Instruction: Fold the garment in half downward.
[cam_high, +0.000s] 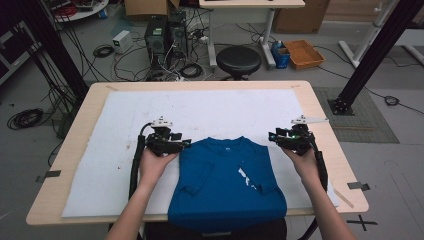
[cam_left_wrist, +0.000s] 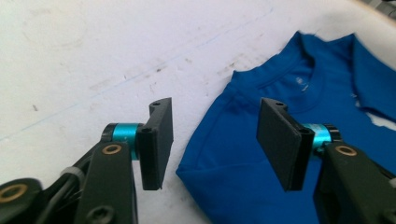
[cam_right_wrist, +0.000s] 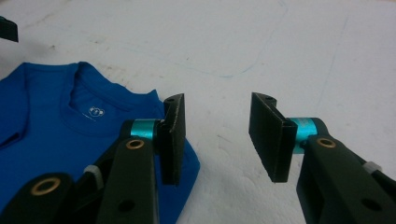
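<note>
A blue T-shirt (cam_high: 225, 180) lies face up on the white sheet (cam_high: 200, 107), sleeves folded inward, its hem hanging over the table's front edge. My left gripper (cam_high: 184, 145) is at the shirt's left shoulder. In the left gripper view, the left gripper (cam_left_wrist: 217, 144) stands open and the shirt (cam_left_wrist: 233, 140) has its shoulder corner between the jaws, with no pad pressing on it. My right gripper (cam_high: 273, 136) is at the right shoulder. In the right gripper view, the right gripper (cam_right_wrist: 219, 137) is open over bare sheet, and the shirt (cam_right_wrist: 56, 121) has its shoulder corner beside the left jaw.
The wooden table (cam_high: 80, 130) shows around the sheet's edges. Beyond its far edge stand a black stool (cam_high: 238, 60), computer towers (cam_high: 165, 32) with loose cables, and an orange box (cam_high: 303, 53). Black frame posts (cam_high: 365, 55) rise at both sides.
</note>
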